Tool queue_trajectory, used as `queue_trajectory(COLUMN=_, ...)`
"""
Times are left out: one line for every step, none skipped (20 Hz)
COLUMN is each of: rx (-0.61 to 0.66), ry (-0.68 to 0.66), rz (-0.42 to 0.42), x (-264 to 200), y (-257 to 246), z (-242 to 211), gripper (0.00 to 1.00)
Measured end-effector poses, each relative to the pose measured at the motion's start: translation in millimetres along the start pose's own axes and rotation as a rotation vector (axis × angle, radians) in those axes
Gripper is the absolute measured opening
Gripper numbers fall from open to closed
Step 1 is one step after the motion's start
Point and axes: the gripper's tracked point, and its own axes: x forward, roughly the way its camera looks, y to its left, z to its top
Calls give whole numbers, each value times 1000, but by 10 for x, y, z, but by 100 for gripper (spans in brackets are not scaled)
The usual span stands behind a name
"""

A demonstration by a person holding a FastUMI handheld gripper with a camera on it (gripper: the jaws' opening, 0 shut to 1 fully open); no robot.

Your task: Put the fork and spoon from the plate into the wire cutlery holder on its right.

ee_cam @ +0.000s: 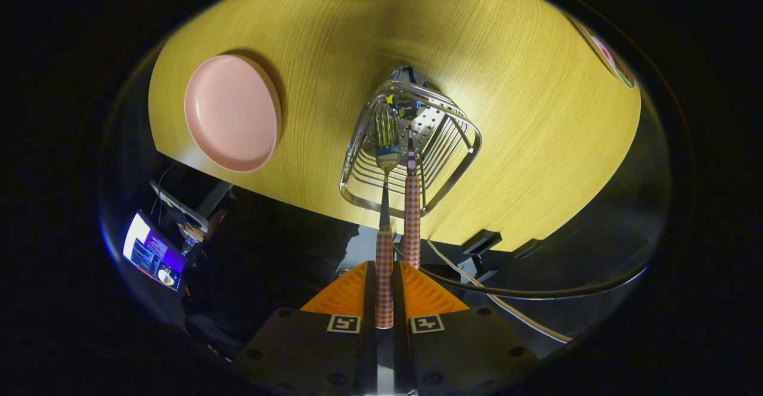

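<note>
My tool (384, 288) is clamped on the fork (384, 205) handle, tines inside the wire cutlery holder (411, 145) at 12 o'clock, beside the spoon (412, 205). Risk: snagging wires tips the holder.

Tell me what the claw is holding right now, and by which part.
The claw is shut on the fork, gripping its checked handle, tines pointing into the wire cutlery holder.
</note>
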Motion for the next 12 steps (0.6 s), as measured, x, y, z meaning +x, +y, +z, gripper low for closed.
queue_trajectory(rx=-1, ry=-11, rz=-1, x=-3, y=-2, z=23, gripper=16)
queue_trajectory(rx=-4, ry=-19, rz=-1, x=-7, y=-2, z=34, gripper=16)
queue_trajectory(rx=-7, ry=-23, rz=-1, x=-6, y=-2, z=47, gripper=17)
queue_trajectory(rx=-9, ry=-29, rz=-1, x=-2, y=-8, z=55, gripper=17)
queue_trajectory(rx=-11, ry=-39, rz=1, x=5, y=-2, z=81, gripper=17)
queue_trajectory(rx=-12, ry=-54, rz=3, x=-14, y=5, z=118, gripper=19)
queue_trajectory(rx=-11, ry=-71, rz=5, x=-30, y=7, z=152, gripper=19)
queue_trajectory(rx=-12, ry=-89, rz=7, x=-44, y=2, z=174, gripper=19)
queue_trajectory(rx=-13, ry=-100, rz=10, x=-50, y=-1, z=181, gripper=19)
queue_trajectory(rx=-16, ry=-115, rz=12, x=-75, y=-1, z=179, gripper=19)
queue_trajectory(rx=-22, ry=-136, rz=20, x=-115, y=17, z=180, gripper=19)
queue_trajectory(rx=-27, ry=-157, rz=29, x=-148, y=40, z=182, gripper=19)
